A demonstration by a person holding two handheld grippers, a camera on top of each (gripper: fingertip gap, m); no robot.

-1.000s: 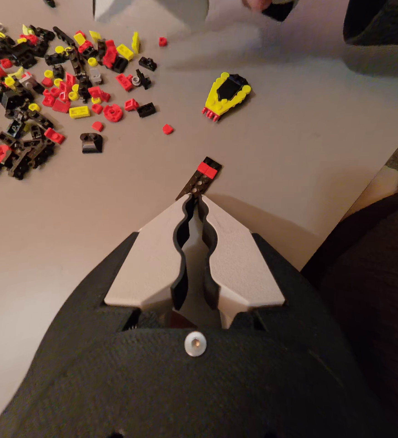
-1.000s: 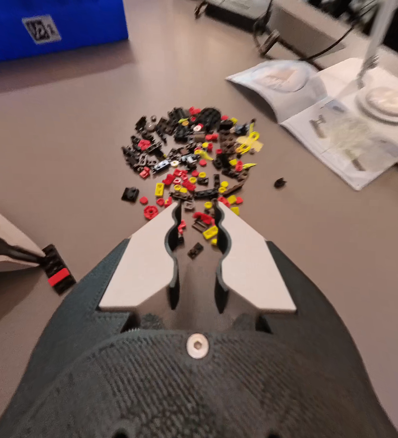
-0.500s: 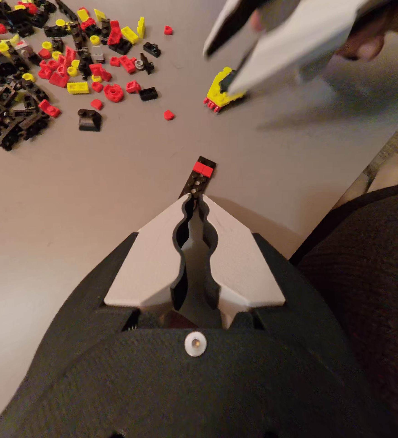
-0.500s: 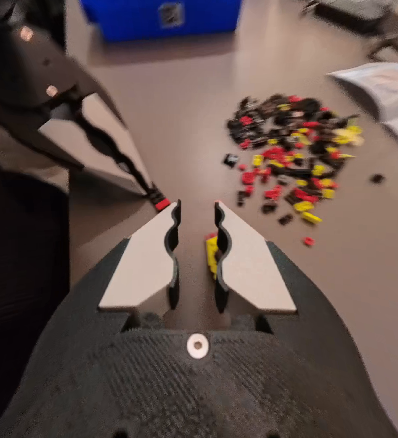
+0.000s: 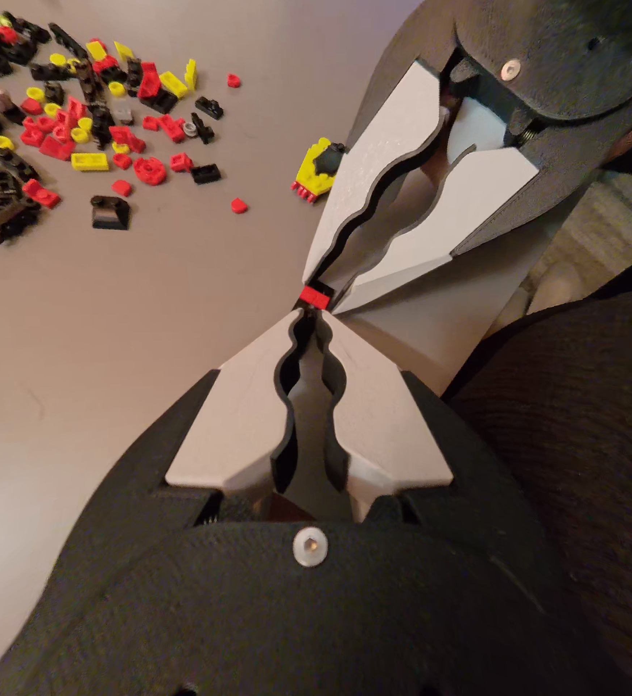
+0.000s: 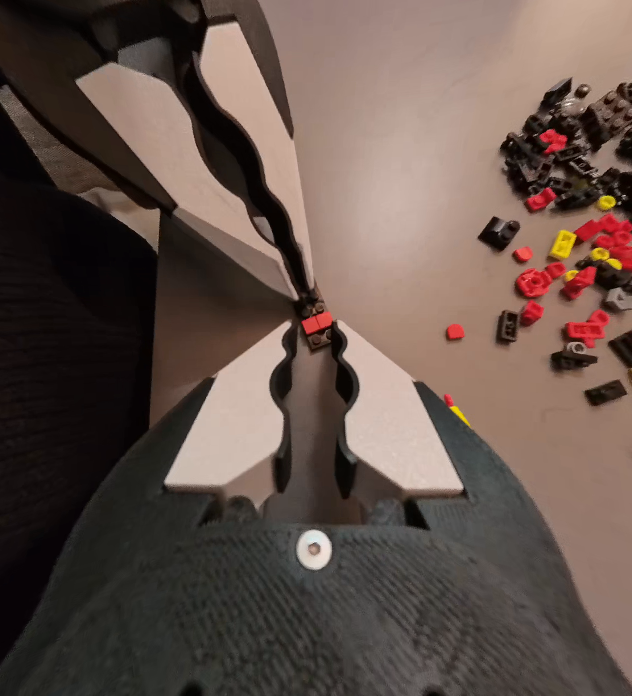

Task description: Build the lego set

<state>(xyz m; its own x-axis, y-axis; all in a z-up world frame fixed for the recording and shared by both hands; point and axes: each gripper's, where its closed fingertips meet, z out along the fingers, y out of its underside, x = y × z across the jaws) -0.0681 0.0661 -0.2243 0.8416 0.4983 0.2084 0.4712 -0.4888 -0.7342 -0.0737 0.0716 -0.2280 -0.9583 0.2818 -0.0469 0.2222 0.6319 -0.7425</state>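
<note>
The left claw (image 5: 309, 314) is clamped on one end of the black strip with red tiles (image 6: 316, 327), presenting its free end between the right claw's (image 6: 311, 331) parted fingers, above the worktop (image 5: 118, 339), seemingly for a handover.

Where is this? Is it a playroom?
Probably a table or desk for building, though I can't tell which room: a plain grey tabletop, a heap of loose lego pieces, and a half-built yellow model.
</note>
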